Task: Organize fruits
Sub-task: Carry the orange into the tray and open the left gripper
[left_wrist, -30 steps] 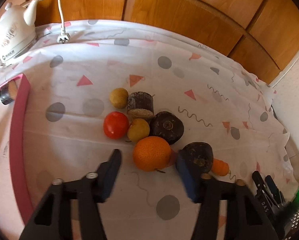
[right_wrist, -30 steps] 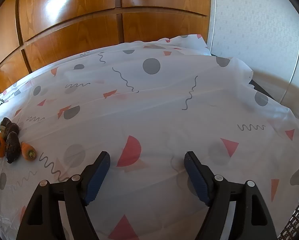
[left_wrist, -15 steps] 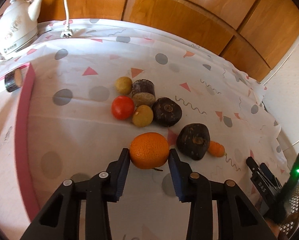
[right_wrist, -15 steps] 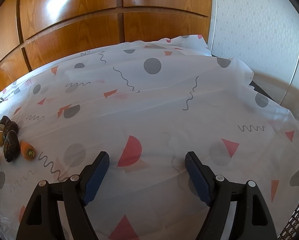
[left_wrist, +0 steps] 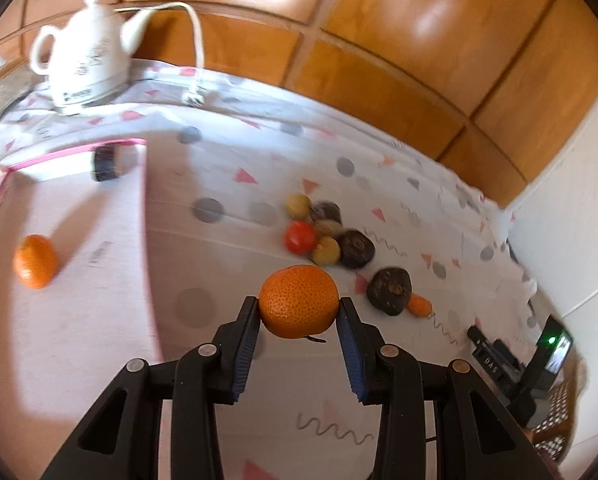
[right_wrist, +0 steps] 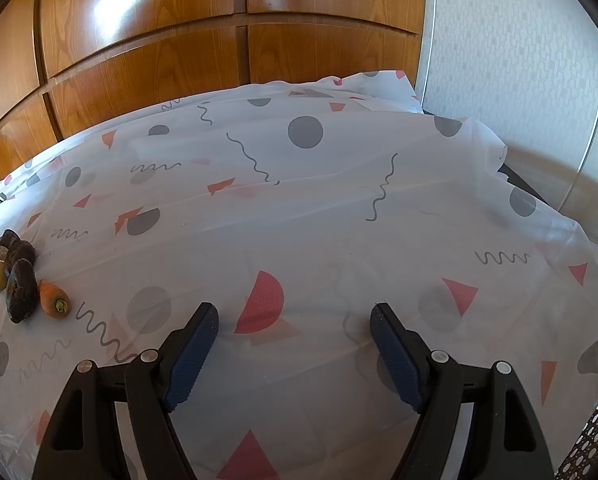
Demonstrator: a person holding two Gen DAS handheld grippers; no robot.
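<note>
My left gripper [left_wrist: 298,308] is shut on a large orange [left_wrist: 298,301], held clear above the patterned tablecloth [left_wrist: 227,280]. Behind it lies a small pile: a red tomato [left_wrist: 300,237], two yellowish round fruits [left_wrist: 325,251], dark brown lumps [left_wrist: 356,249] and a small carrot [left_wrist: 419,305]. A second orange [left_wrist: 34,261] sits on a pink-edged white tray [left_wrist: 79,320] at the left. My right gripper [right_wrist: 295,320] is open over bare cloth, nothing between its fingers. In its view the pile [right_wrist: 19,280] and carrot [right_wrist: 54,299] lie far left.
A white teapot-shaped kettle [left_wrist: 85,65] with a cord stands at the back left, and a dark roll [left_wrist: 105,164] lies on the tray's far end. Wooden panels [right_wrist: 219,40] back the table. A device with a green light [left_wrist: 551,354] is at the right edge.
The left gripper closed on the large orange, lifted it off the cloth and swung left, bringing the tray and second orange into view. The right gripper stayed still.
</note>
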